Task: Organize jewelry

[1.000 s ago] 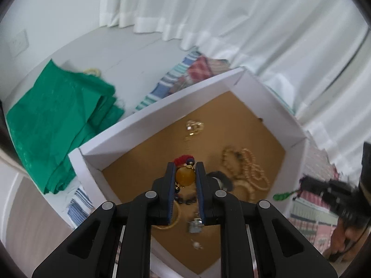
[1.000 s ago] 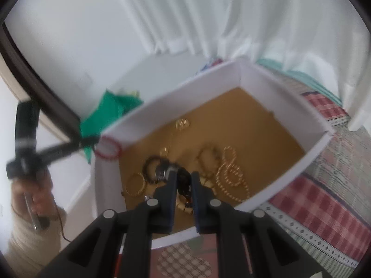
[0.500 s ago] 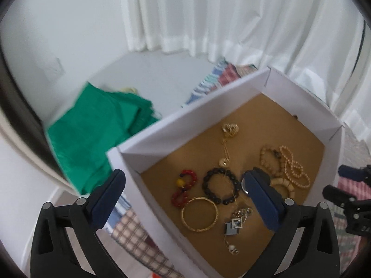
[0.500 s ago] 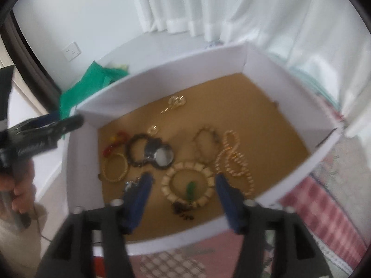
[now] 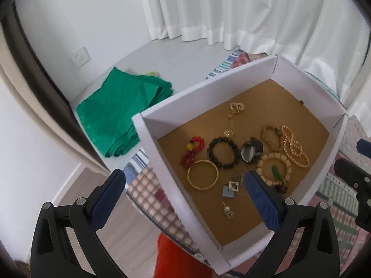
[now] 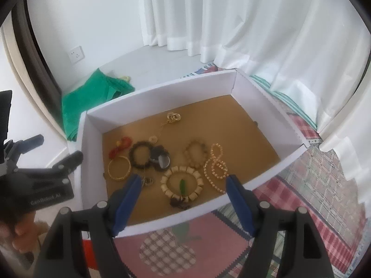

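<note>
A white box (image 5: 204, 88) with a brown floor holds several pieces of jewelry: a red bead bracelet (image 5: 192, 150), a gold bangle (image 5: 203, 178), a dark bead bracelet (image 5: 223, 153), a cream tile bracelet (image 5: 274, 169) with a green piece inside it, and a pearl strand (image 5: 293, 147). The box (image 6: 160, 92) also shows in the right wrist view with the bangle (image 6: 119, 168) and cream bracelet (image 6: 182, 183). My left gripper (image 5: 184, 195) is open and empty above the box's near left corner. My right gripper (image 6: 183, 195) is open and empty above the box's near wall.
A folded green cloth (image 5: 120, 108) lies on the grey ledge left of the box. White curtains (image 5: 231, 11) hang behind. A patchwork cloth (image 6: 324, 185) lies under the box. A wall socket (image 5: 80, 56) is at the left. Something red (image 5: 178, 257) shows below the box.
Both grippers opened and let go of their pieces into the box, the left the red bracelet, the right a dark piece. Both then drew back and up from the box.
</note>
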`<action>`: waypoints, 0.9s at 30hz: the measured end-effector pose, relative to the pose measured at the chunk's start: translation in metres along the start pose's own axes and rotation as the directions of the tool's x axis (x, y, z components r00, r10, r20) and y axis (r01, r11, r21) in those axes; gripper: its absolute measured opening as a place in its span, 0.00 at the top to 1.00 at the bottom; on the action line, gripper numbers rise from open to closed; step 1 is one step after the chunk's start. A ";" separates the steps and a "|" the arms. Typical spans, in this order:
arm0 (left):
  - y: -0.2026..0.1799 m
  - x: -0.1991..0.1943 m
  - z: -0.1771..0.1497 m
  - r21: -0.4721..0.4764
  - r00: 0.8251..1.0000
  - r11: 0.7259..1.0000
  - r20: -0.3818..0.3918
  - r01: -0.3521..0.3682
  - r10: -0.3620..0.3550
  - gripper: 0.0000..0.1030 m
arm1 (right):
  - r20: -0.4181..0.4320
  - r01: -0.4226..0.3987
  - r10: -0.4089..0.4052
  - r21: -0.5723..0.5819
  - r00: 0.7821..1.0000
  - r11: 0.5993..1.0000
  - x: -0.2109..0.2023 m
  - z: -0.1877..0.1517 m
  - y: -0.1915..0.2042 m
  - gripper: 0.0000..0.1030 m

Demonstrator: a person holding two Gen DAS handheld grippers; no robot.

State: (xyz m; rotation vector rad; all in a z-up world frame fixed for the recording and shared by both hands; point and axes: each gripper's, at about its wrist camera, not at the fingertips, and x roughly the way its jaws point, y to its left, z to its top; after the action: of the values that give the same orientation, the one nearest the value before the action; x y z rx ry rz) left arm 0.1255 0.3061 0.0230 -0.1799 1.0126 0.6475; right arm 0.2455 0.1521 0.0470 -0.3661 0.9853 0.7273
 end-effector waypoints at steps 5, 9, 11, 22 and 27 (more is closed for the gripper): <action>0.007 -0.005 -0.004 -0.041 1.000 0.999 -0.023 0.014 -0.015 0.01 | -0.015 0.016 -0.016 0.009 1.000 1.000 -0.003 -0.005 0.001 0.25; 0.009 -0.005 -0.004 -0.056 0.999 0.998 -0.039 0.026 -0.028 0.01 | -0.032 0.022 -0.021 0.018 0.999 1.000 0.001 -0.008 0.001 0.25; 0.009 -0.007 -0.005 -0.061 0.999 0.998 -0.041 0.031 -0.034 0.01 | -0.036 0.026 -0.026 0.018 0.999 0.999 0.002 -0.009 0.002 0.25; 0.010 -0.011 -0.003 -0.060 0.999 0.998 -0.030 0.036 -0.038 0.01 | -0.031 0.047 -0.047 -0.007 0.998 0.999 -0.001 -0.006 0.011 0.25; 0.008 -0.011 -0.003 -0.058 0.998 0.997 -0.034 0.047 -0.049 0.01 | -0.039 0.053 -0.053 -0.004 0.998 0.999 0.003 -0.009 0.009 0.25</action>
State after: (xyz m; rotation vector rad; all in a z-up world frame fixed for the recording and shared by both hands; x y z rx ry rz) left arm 0.1145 0.3065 0.0314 -0.2661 1.0216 0.6322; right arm 0.2347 0.1546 0.0402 -0.4090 1.0080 0.6762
